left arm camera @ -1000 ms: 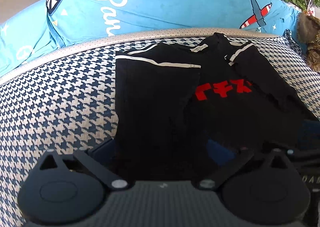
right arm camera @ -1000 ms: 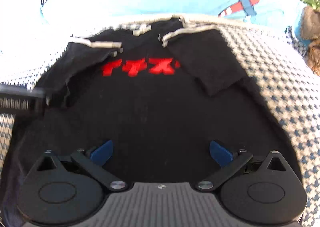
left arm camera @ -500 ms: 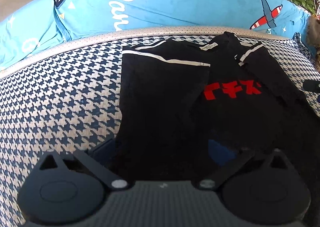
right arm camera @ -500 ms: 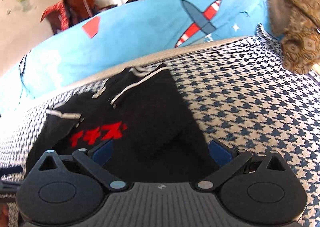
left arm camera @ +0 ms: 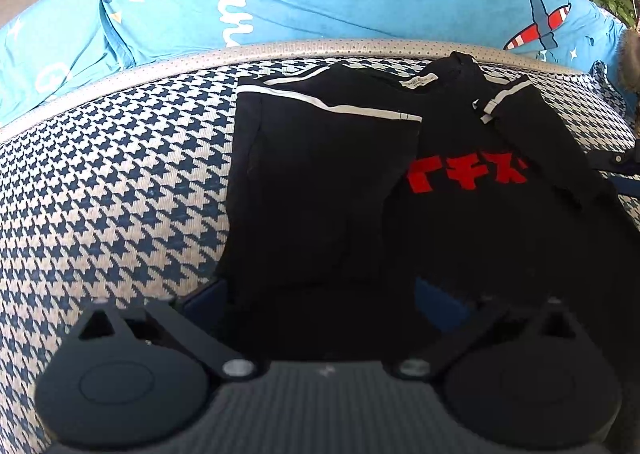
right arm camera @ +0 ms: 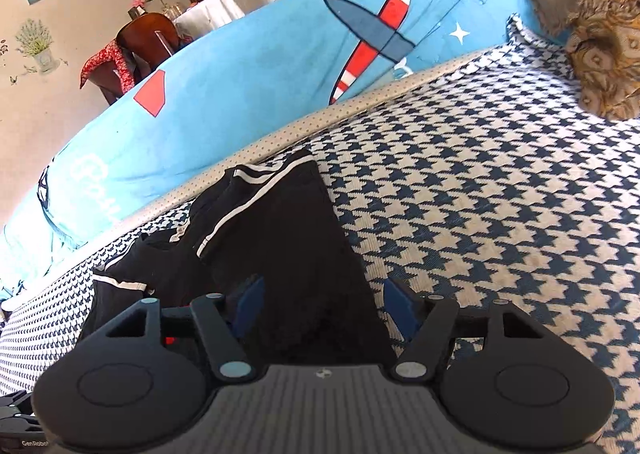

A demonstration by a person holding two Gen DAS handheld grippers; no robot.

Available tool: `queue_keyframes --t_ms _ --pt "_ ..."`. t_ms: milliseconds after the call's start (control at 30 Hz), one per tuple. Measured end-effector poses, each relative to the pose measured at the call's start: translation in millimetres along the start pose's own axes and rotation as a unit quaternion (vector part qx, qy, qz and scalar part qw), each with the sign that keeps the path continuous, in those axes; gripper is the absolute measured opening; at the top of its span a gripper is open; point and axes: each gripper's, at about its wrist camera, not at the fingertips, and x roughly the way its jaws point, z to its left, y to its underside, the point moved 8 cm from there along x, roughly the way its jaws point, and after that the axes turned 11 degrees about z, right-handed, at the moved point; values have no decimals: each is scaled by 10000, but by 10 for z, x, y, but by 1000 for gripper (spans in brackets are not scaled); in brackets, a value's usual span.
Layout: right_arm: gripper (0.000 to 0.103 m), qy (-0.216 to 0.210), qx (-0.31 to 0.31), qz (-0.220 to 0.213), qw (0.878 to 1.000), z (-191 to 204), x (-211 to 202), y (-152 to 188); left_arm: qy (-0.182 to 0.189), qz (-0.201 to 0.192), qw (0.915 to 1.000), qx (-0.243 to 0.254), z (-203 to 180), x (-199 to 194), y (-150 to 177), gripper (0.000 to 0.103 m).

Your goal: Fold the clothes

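Observation:
A black T-shirt [left arm camera: 460, 222] with red characters and white sleeve stripes lies on the houndstooth cover [left arm camera: 120, 194]. Its left side is folded over onto the chest. My left gripper [left arm camera: 320, 300] is open wide at the shirt's near hem, the dark cloth lying between its blue fingers [left arm camera: 204, 302]. In the right wrist view the same shirt [right arm camera: 288, 254] runs away from me. My right gripper [right arm camera: 324, 306] is open at its right edge, the fingers [right arm camera: 400, 310] partly drawn in, with the edge of the cloth between them.
A blue cushion [left arm camera: 320, 2] with plane prints lines the back of the cover. A brown patterned fringed fabric [right arm camera: 592, 14] sits at the far right. Bare houndstooth cover [right arm camera: 500, 214] stretches right of the shirt. Chairs and a table [right arm camera: 148, 38] stand beyond.
My right gripper has swung from over the shirt's middle to its right edge, and its fingers have come closer together. The left gripper has barely shifted.

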Motion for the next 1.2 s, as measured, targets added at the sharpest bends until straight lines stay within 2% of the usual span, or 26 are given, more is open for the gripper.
queue_keyframes --t_ms 100,267,300,333,367,500,767,1200 --pt "66 3 -51 153 9999 -16 118 14 20 14 10000 -15 0 4 -3 103" --pt "65 2 -153 128 9998 -2 160 18 31 43 10000 -33 -1 16 -7 103" --pt "62 -2 -168 126 9998 7 162 21 28 48 10000 -33 -4 17 -7 103" --pt "52 -6 -183 124 9998 16 165 23 26 53 10000 -33 -7 18 -6 103" --pt "48 -9 -198 122 9997 25 167 25 23 53 10000 -27 -11 17 -6 103" --pt "17 -24 -259 114 9996 61 176 35 21 45 10000 -12 -8 11 -1 103" --pt "13 -178 -438 -46 9989 250 93 25 34 37 10000 -84 26 -6 -3 103" --pt "12 -1040 -996 -350 9890 1227 -74 89 -81 -96 9994 -319 335 -144 28 103"
